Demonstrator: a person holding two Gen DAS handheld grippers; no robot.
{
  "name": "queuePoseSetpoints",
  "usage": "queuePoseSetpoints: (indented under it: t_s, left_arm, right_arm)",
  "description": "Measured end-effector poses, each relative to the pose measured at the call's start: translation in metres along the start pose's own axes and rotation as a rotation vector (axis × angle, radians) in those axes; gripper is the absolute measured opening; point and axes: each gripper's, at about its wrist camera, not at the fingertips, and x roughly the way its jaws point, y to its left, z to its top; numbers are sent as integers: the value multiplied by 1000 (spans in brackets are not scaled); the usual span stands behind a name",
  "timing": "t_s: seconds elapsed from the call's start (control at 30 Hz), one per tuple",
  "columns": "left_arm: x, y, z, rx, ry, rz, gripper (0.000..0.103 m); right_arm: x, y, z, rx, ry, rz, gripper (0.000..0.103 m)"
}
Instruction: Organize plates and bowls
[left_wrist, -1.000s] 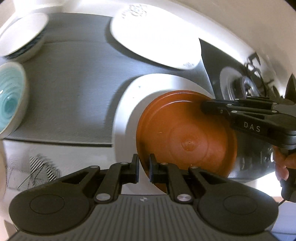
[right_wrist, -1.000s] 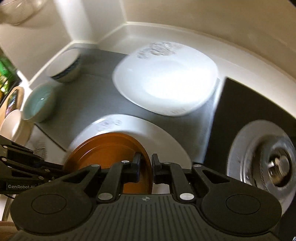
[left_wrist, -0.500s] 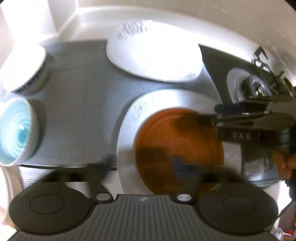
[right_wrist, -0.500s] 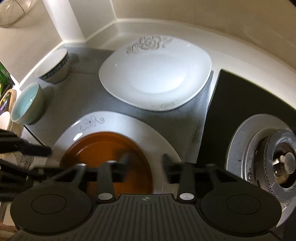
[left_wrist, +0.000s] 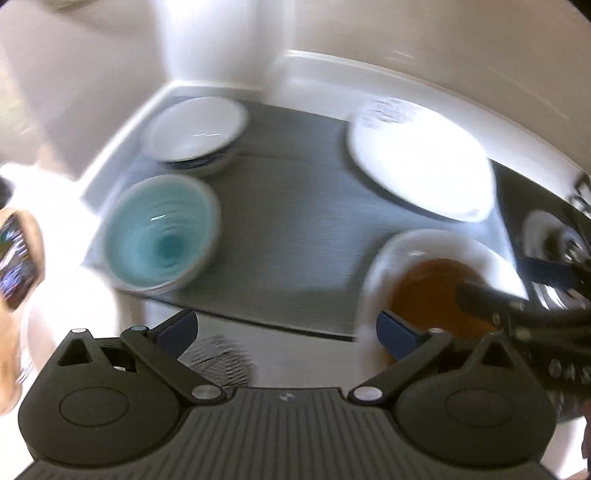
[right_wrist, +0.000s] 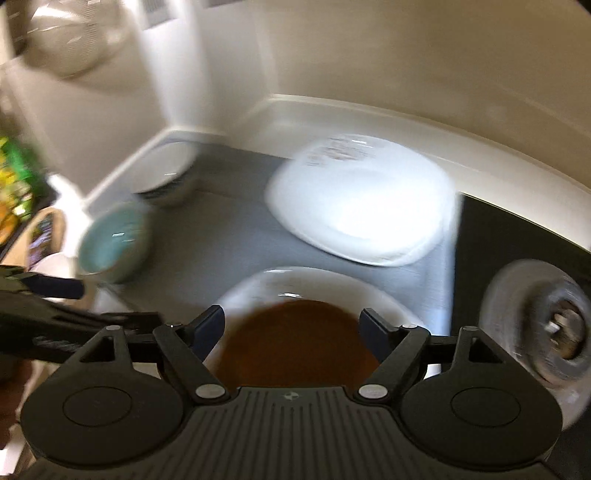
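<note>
Brown round plate rests stacked on the round white plate; both grippers, left and right, have just been opening, empty. Next likely calls for nesting the bowls.

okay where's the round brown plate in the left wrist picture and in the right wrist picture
Left wrist view: the round brown plate sits at lower right, on a larger white round plate, partly behind the other gripper.
Right wrist view: the brown plate lies at bottom centre, seen between the open fingers, on the same white plate.
Shared landmark: the white squarish plate on the grey mat lies just beyond it in both.
</note>
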Motion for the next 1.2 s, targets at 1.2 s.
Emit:
queuePoseSetpoints:
  t_s: [1.2]
  left_arm:
    - [-41,152,-61,-424,46,229,103]
  right_arm:
    - [56,163,28,-349,125,296,83]
